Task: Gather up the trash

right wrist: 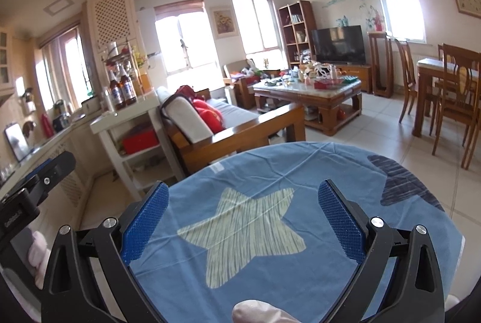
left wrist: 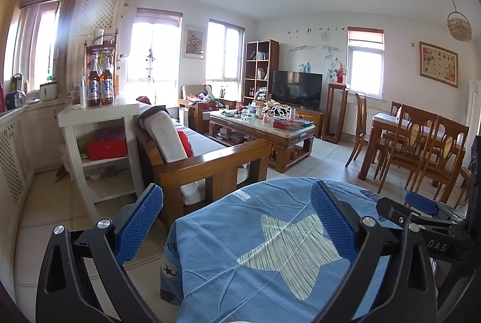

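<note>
- Living room is seen past a blue cloth (left wrist: pixel 270 247), nothing laid on it.
- Left gripper (left wrist: pixel 237 220) is held wide open and empty above it, probably just parked.
- Right gripper (right wrist: pixel 243 220) is spread wide too, nothing gripped.
- No trash can be picked out; the coffee table (right wrist: pixel 312 90) clutter looks likeliest.

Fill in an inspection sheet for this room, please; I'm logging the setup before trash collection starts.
Surface: blue star-print cloth covers a round table right under both grippers; nothing lies on it.
Job's things: no trash identifiable from here.
Clutter: coffee table crowded with small items; two bottles on the white shelf.
Grippers: left gripper open, empty; right gripper open, empty.
Cables: nothing seen.
Surroundings: sofa, TV, dining table with chairs, tiled floor.
</note>
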